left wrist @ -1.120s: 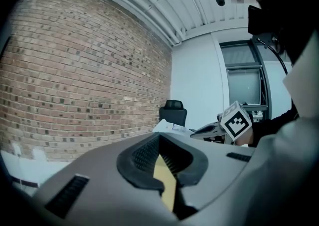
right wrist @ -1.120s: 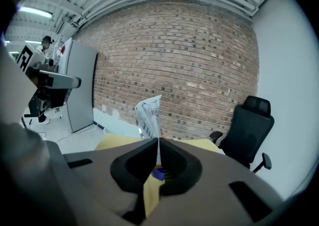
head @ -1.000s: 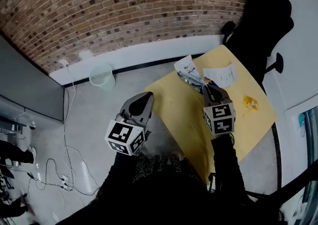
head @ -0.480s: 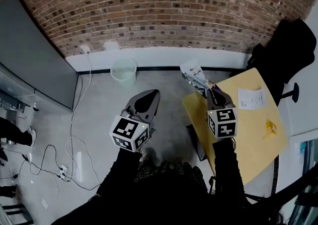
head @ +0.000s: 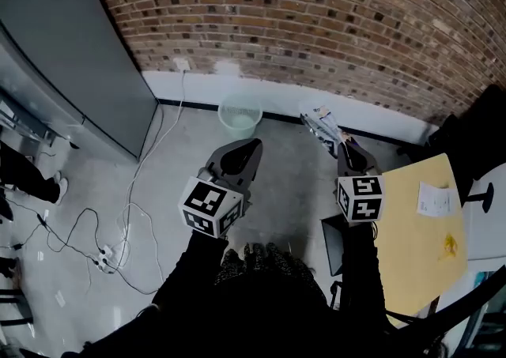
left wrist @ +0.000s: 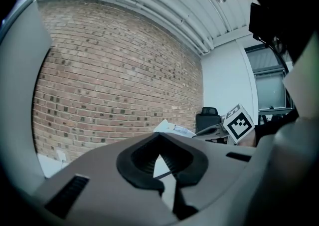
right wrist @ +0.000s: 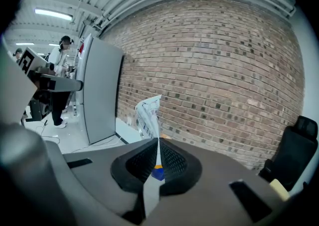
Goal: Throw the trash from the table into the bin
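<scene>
My right gripper (head: 349, 151) is shut on a crinkled white printed wrapper (head: 319, 122), which sticks up past its tip over the grey floor. In the right gripper view the wrapper (right wrist: 148, 114) rises from between the closed jaws (right wrist: 158, 144). The left gripper (head: 240, 154) is shut with nothing in it, its pads meeting at the tip (left wrist: 159, 151). A pale green mesh bin (head: 239, 115) stands on the floor against the brick wall, just beyond both grippers. The yellow table (head: 415, 246) lies at the right edge, bearing a paper slip (head: 433, 197) and a small yellow scrap (head: 449, 246).
A tall grey cabinet (head: 71, 64) fills the left side. Cables and a power strip (head: 104, 254) trail over the floor at left. A black office chair (head: 466, 131) stands behind the table. A person (right wrist: 61, 53) stands far off at the left.
The view has swung left, away from the table and toward the wall and bin. Both grippers have come off the table's edge over the floor; the right still holds the wrapper.
</scene>
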`<state>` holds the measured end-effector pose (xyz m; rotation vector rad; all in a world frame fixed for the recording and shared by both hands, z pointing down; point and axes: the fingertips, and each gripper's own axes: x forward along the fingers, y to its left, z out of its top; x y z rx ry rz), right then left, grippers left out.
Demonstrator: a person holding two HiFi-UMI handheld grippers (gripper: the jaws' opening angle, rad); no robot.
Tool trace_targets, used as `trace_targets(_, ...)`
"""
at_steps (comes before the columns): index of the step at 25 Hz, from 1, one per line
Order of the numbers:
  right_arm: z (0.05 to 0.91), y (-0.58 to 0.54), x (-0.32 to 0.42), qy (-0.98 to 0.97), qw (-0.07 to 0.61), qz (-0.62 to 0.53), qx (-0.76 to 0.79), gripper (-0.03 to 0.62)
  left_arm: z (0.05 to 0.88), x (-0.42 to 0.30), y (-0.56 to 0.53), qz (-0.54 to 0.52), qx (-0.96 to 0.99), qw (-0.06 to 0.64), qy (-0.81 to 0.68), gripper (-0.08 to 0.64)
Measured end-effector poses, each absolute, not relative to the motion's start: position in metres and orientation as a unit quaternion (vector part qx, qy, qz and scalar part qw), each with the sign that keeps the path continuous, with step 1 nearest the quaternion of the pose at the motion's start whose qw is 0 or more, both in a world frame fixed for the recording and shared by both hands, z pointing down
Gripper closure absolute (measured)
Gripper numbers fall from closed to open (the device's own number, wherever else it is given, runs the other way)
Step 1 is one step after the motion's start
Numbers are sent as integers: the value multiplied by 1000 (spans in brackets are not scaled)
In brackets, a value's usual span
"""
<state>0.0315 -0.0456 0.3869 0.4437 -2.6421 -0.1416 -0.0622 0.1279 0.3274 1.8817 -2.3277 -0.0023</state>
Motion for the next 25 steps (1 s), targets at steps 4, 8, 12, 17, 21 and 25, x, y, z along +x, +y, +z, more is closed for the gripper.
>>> trace_targets(4,390,-24,-9,-962,225,-48,146,581,327,-98,153,-4,613,74,-787,552)
trace_targets(8,393,-10,-41,-963,228,-50,133,581,333,-121,165,3,606,77,-792,554)
trace_targets(12,392,-2,-72,-966,227,-60,112,581,340,-140,167,8,598,81,-797,552)
trace_targets(17,396,-15,-109,-966,228,-64,99,581,350,-166,152,0,593,91,-800,552)
trace_targets(21,403,-37,-142,-969,225,-61,87,581,354,-195,131,9,587,89,-805,552)
trace_targets(25,405,-68,-183,-971,216,-45,87,581,347,-227,104,24,588,81,-805,552)
